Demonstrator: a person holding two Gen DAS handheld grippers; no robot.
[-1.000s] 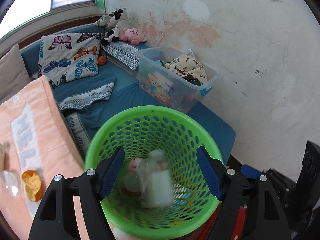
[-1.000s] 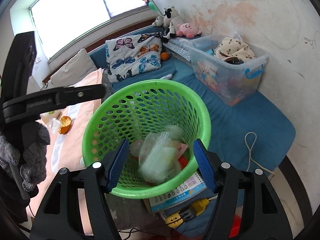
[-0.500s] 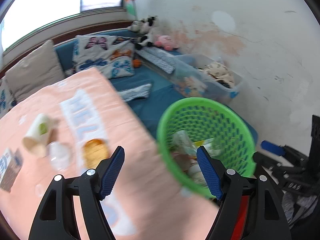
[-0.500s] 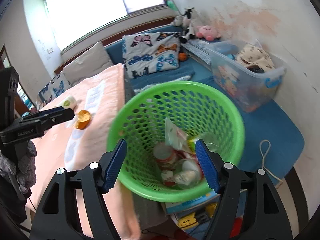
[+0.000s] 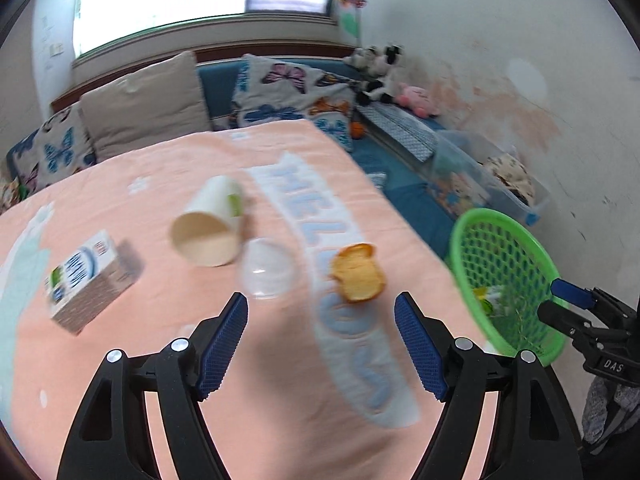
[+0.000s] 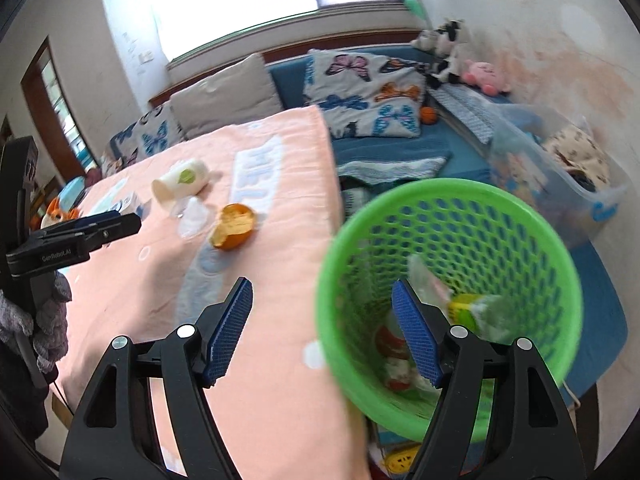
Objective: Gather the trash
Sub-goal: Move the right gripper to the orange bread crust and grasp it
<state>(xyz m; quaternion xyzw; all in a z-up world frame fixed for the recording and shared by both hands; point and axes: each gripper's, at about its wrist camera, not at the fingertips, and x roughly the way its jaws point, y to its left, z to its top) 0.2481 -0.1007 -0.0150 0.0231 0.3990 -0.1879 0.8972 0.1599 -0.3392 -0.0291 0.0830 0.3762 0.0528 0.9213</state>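
Both tools stand with their blue pads apart and nothing between them. The left tool point(image 5: 321, 338) hangs over a surface point(image 5: 120, 360) covered by a peach blanket with pale blue letters; the right tool point(image 6: 322, 326) hangs at the blanket's edge, one finger over the cloth and the other over the green basket point(image 6: 560, 264), and its jaws have just been opening. On the blanket, just ahead of the left tool, lie a piece of orange peel point(image 5: 357, 273) and a clear plastic lid point(image 5: 266, 273), the lid close beside a paper cup point(image 5: 210, 227) tipped on its side with its mouth toward the tool. A small carton point(image 5: 86, 280) with blue print stands well apart to the left. The basket sits off the right edge of the blanket, lower than it, and already holds trash: a clear wrapper, something yellow-green and what may be a small pot, though blur makes that hard to tell. Behind the surface runs a blue couch point(image 6: 460, 152) with butterfly cushions, soft toys in the corner and a clear storage box point(image 6: 600, 196) by the stained wall.
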